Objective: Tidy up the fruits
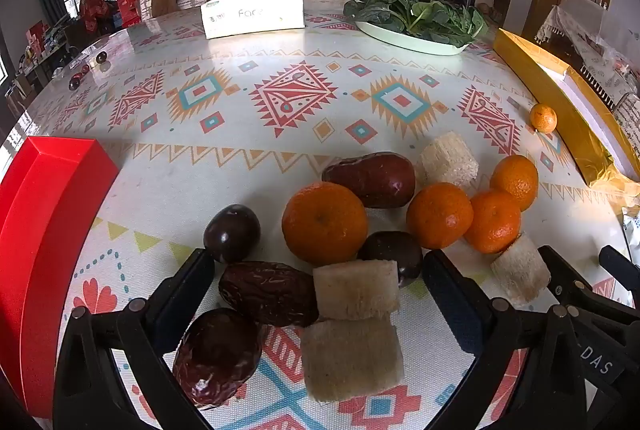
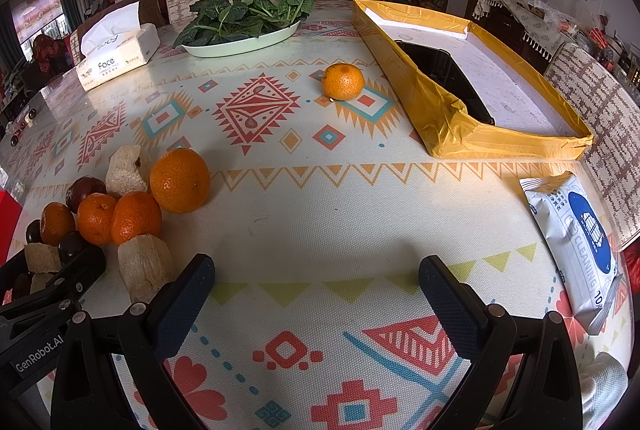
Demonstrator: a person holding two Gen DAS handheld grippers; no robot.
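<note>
Left gripper (image 1: 318,294) is down low with its jaws spread wide, nothing clamped, and the fruit pile sits right between and ahead of its fingers. Closest in are a wrinkled red date (image 1: 268,292) and a second date (image 1: 218,356), touching each other, with two pale sugarcane chunks (image 1: 354,330) stacked just beside them. Those dates look light, leathery and a bit glossy, so I'd judge a grip across the short middle safest; end to end they could squirt out. Cane looks stiff and fibrous, easy to pinch on its flat cut faces.

Further out, a big mandarin (image 1: 325,222) sits beside a dark round fruit (image 1: 232,233), with three more mandarins (image 1: 440,214) clustered to the right. Soft-skinned and round, these probably want a gentle squeeze at the widest part, or they roll.

Right gripper (image 2: 316,290) is also wide apart, holding nothing, over bare tablecloth (image 2: 320,222). One stray mandarin (image 2: 343,81) lies well apart from the pile, near the yellow box (image 2: 452,127). A red box (image 1: 44,230) waits at the left edge.
</note>
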